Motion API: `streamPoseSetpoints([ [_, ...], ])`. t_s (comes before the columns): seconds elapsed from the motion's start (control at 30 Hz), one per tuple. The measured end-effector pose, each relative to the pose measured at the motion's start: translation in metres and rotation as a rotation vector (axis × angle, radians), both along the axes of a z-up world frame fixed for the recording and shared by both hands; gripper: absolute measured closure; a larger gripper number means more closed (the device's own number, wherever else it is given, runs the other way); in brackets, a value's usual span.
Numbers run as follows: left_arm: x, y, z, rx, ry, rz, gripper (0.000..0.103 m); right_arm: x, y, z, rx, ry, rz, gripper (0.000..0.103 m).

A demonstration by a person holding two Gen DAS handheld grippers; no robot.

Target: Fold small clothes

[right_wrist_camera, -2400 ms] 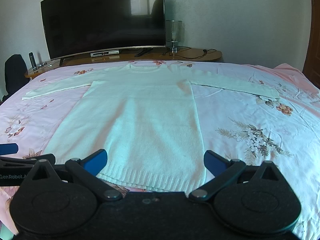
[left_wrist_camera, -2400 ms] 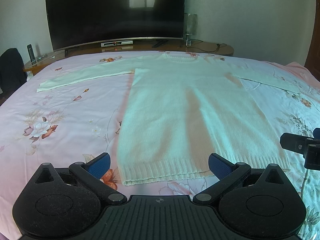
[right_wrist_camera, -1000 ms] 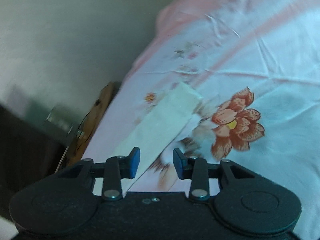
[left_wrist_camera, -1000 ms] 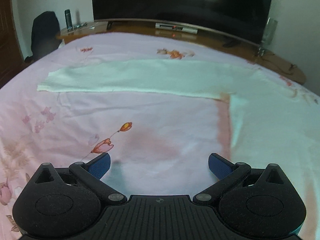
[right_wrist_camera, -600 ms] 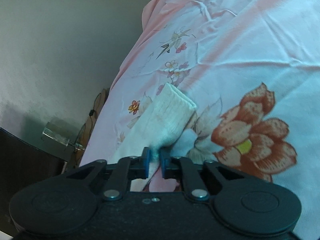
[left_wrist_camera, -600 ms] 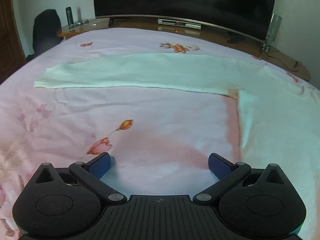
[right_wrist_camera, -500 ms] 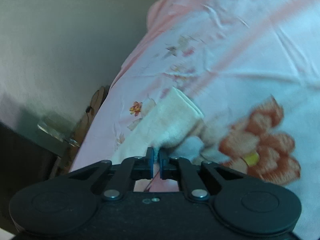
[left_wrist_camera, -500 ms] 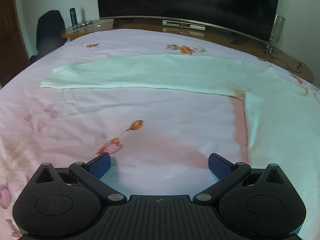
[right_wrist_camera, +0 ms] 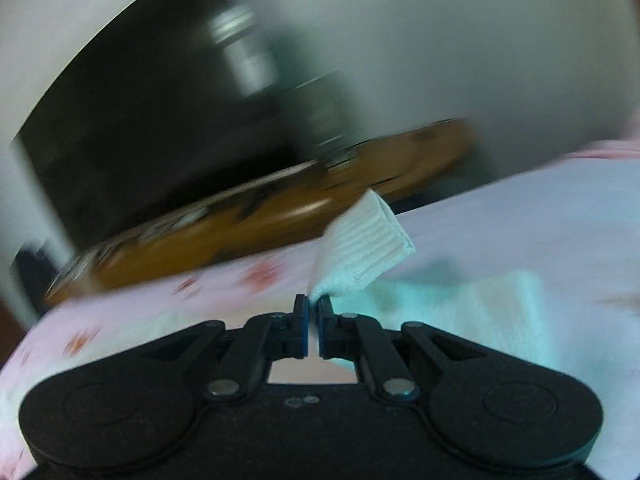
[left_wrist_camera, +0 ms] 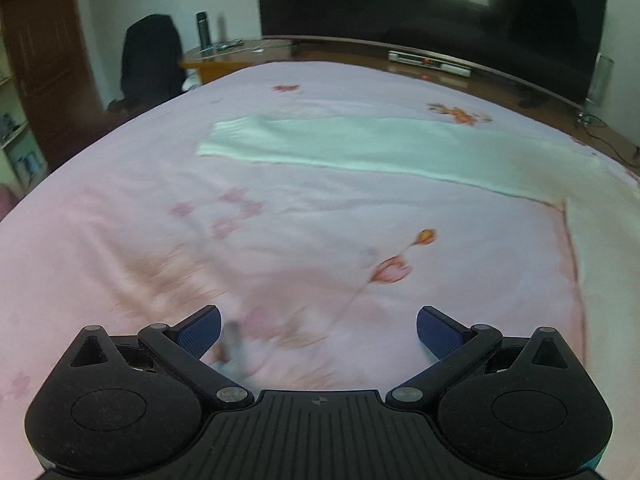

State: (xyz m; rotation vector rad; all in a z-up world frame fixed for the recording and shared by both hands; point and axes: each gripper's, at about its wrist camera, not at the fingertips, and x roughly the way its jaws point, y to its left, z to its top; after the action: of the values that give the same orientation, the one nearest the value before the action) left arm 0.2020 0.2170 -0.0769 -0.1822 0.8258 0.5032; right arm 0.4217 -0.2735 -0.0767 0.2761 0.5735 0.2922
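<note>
A pale mint-white knit sweater lies flat on the pink floral bedsheet. In the left wrist view its left sleeve stretches across the bed and its body lies at the right edge. My left gripper is open and empty, low over the sheet in front of the sleeve. My right gripper is shut on the right sleeve near its ribbed cuff, which stands lifted above the bed. More of the sweater lies below it.
A large dark TV stands on a long wooden stand behind the bed. A dark chair and a bottle are at the far left. The bed edge curves down at the left.
My right gripper closed on the right sleeve cuff and has lifted it, swinging toward the TV side. My left gripper has moved left along the left sleeve toward its cuff, still open.
</note>
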Motion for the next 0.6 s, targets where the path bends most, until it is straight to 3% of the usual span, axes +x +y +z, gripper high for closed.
streamPoseSetpoints([
  [0.1,-0.01,0.006,-0.002,0.0,0.014,0.015,0.0,0.003,0.088,-0.018,-0.04,0.044,0.159,0.098],
  [0.23,-0.013,0.005,-0.003,-0.014,0.015,0.022,0.0,-0.002,0.167,-0.044,-0.099,0.09,0.309,0.098],
  [0.27,-0.013,0.004,-0.002,-0.019,0.011,0.018,0.0,-0.007,0.18,-0.047,-0.111,0.092,0.355,0.095],
  [0.33,-0.007,-0.003,-0.002,-0.034,-0.004,0.001,0.0,-0.023,0.202,-0.048,-0.172,0.063,0.426,0.077],
  [0.43,0.013,-0.018,0.002,-0.075,-0.047,-0.041,0.0,-0.056,0.198,-0.036,-0.185,-0.017,0.431,0.082],
  [0.6,0.081,-0.075,0.016,-0.127,-0.14,-0.203,0.001,-0.069,0.139,-0.024,-0.15,-0.039,0.267,0.08],
])
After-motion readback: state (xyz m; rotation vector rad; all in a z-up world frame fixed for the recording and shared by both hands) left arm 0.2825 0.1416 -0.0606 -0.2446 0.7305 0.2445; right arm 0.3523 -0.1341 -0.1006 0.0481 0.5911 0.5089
